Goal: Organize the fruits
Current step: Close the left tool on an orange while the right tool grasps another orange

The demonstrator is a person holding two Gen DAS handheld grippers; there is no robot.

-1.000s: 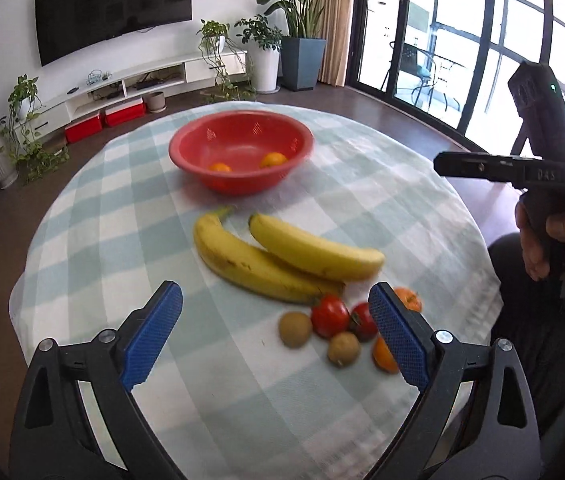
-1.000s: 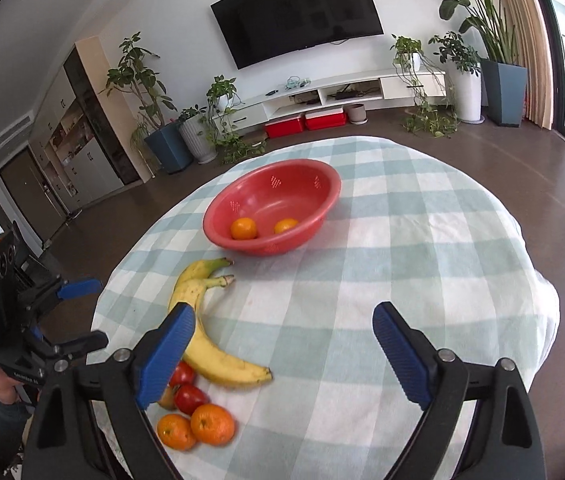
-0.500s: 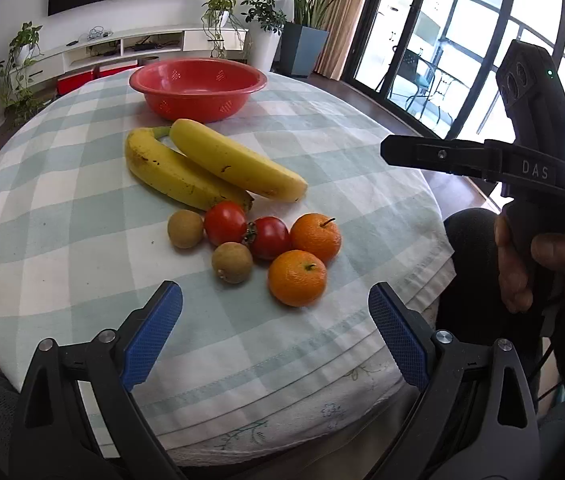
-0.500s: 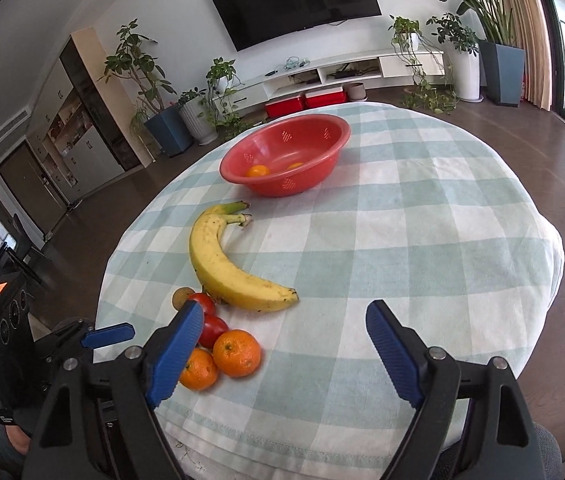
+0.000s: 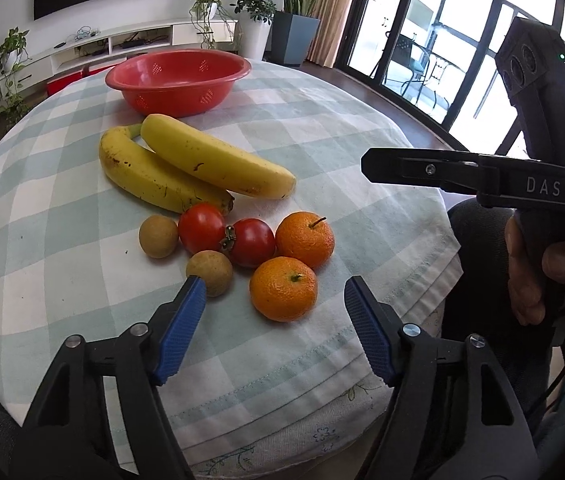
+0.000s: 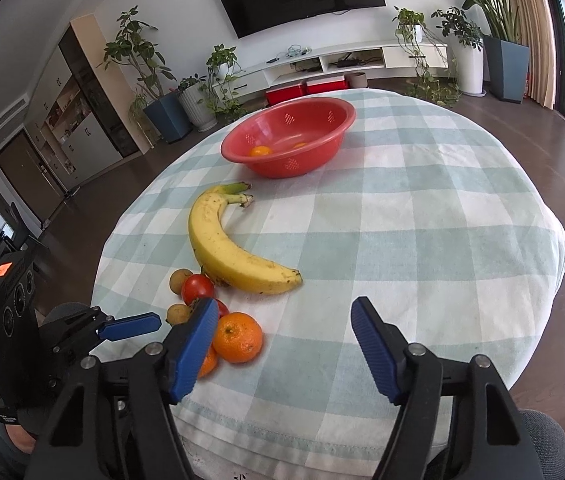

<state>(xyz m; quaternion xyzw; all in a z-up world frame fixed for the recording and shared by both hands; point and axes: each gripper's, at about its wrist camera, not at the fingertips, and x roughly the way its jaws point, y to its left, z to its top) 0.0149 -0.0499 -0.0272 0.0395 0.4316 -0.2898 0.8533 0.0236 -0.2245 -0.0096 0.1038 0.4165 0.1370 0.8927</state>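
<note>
On the checked tablecloth (image 5: 62, 208) lie two bananas (image 5: 202, 160), two brown round fruits (image 5: 158, 237), two tomatoes (image 5: 201, 228) and two loose oranges (image 5: 283, 289), clustered at 6 o'clock from the red bowl (image 5: 178, 80), which stands well apart at 12 o'clock. The right wrist view alone looks into the bowl (image 6: 288, 142), where two more oranges (image 6: 261, 151) sit; the left wrist view shows only its rim and wall, but shows both bananas side by side, while the right view hides one behind the other. The left gripper (image 5: 274, 308) is closing with the near orange between its blue pads, not pressed. The right gripper (image 6: 284, 334) is closing too, empty, with the oranges at 9 o'clock just beside its left pad. A second ago both sets of jaws stood wider and the fruit lay farther off.
</note>
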